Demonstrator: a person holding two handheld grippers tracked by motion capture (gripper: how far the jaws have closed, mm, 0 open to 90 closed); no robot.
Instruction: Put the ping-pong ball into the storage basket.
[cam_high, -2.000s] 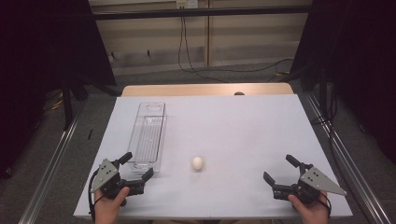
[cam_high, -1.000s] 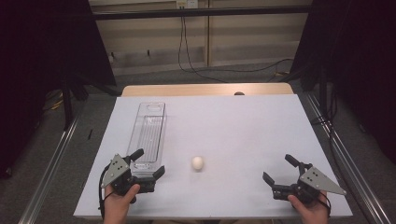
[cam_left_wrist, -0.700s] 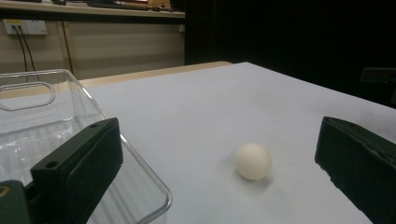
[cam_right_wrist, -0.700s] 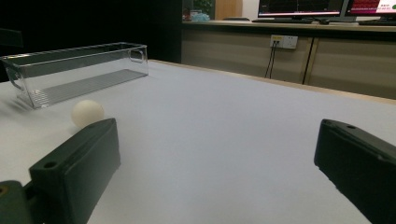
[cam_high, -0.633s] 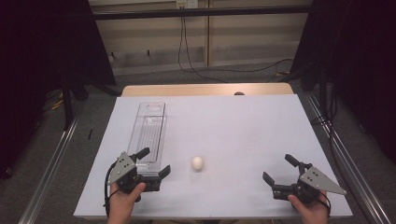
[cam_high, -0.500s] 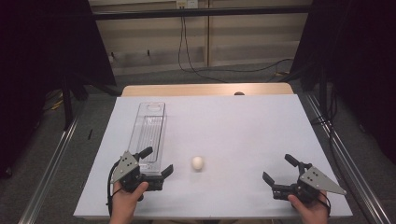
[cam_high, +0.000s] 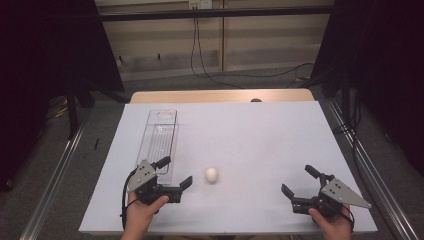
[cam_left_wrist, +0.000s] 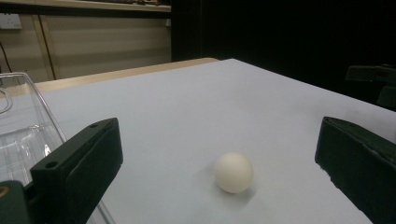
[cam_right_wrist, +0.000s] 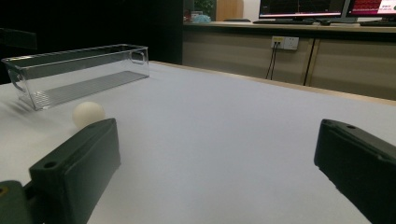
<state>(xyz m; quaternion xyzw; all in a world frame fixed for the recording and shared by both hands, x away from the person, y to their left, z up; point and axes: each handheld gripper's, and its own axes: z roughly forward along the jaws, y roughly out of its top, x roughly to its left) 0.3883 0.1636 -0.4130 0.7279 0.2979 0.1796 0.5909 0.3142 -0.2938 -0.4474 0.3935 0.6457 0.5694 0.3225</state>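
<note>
In the left gripper view, we see the clear plastic bin (cam_left_wrist: 23, 126) cut off by the left edge, and our own near jaw covers its lower corner. Both of our jaws run out of the bottom of that view. At the right edge, a dark shape sits too dim and too cropped to identify. In the right gripper view, the white ball (cam_right_wrist: 88, 113) is partly hidden behind our left jaw, and the screens along the top edge are cropped and too blurred to read. In the high view, our forearms leave the picture at the bottom.
</note>
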